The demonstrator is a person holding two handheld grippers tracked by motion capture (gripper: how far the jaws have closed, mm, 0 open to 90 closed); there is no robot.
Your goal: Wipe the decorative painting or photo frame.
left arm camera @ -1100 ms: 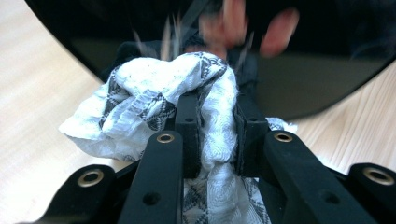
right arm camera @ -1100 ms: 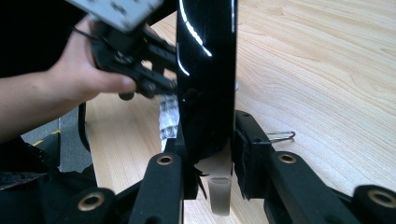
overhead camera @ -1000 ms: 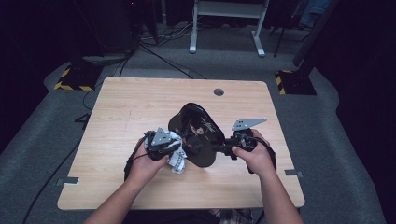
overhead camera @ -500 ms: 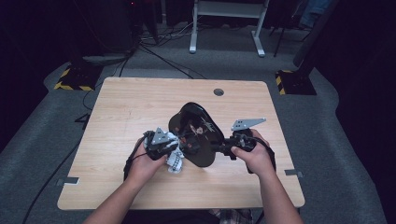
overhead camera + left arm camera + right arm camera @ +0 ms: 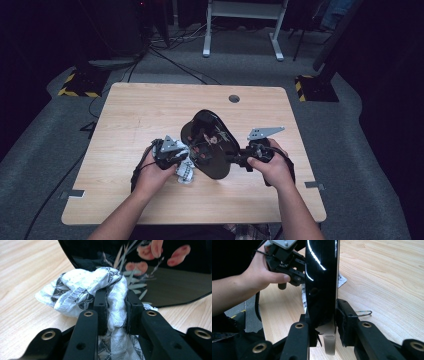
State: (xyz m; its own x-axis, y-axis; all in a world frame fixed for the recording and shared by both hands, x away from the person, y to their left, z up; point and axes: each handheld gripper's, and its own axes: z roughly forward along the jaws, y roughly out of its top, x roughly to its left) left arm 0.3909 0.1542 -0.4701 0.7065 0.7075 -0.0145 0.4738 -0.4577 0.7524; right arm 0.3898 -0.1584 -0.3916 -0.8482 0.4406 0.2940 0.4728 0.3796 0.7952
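On the wooden worktop (image 5: 125, 120), a little nearer the person's edge than the far one and about midway between the side edges, a glossy black plate (image 5: 210, 145) painted with pink blossoms and pale leaves is held tilted up on its rim; the right gripper (image 5: 240, 161) clamps that rim from the right-hand side, its jaws pressed on either face of the plate (image 5: 322, 277) in the right gripper view; the left gripper (image 5: 181, 161) comes in from the left-hand side, its jaws closed on a bunched white cloth with a grey pattern (image 5: 100, 290); the cloth touches the lower part of the plate's painted face (image 5: 160, 282), just beside its rim; part of the cloth (image 5: 186, 171) lies on the worktop beneath the left gripper.
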